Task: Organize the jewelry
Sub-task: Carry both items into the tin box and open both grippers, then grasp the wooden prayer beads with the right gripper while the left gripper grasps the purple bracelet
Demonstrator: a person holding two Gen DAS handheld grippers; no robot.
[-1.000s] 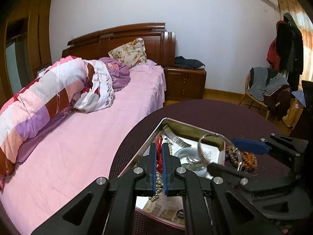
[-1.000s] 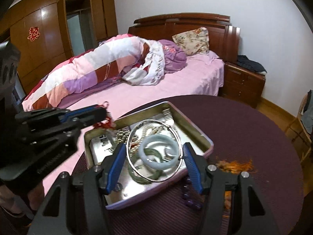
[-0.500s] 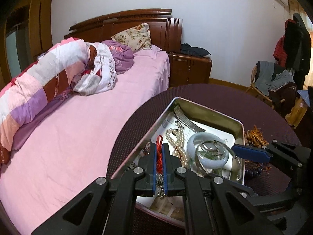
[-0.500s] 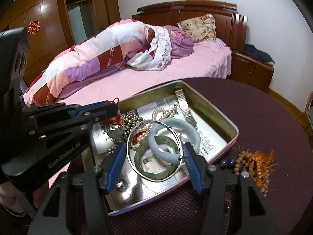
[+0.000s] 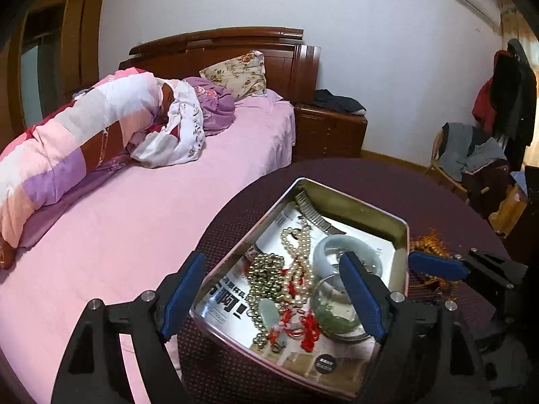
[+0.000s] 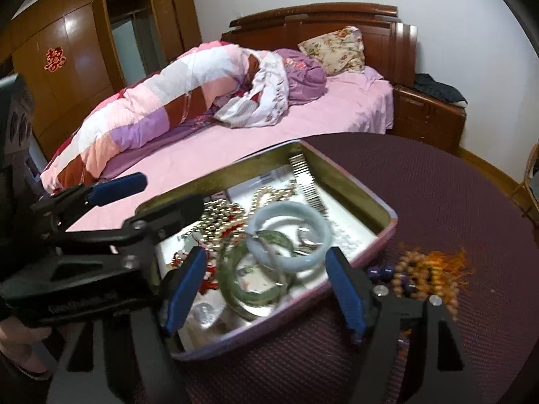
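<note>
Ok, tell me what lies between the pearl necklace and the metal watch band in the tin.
Bare printed paper lining the tin separates the pearl necklace from the metal watch band, shown in the left wrist view.

The left gripper (image 5: pixel 273 299) is tilting downward with its blue-padded jaws opening wide, and nothing is pinched between its pads. The right gripper (image 6: pixel 266 289) is angling down beside it, its jaws also opening and its pads pressing on nothing. In the right wrist view, part of a hand (image 6: pixel 18 331) is showing at the lower left edge behind the left gripper's black body.
</note>
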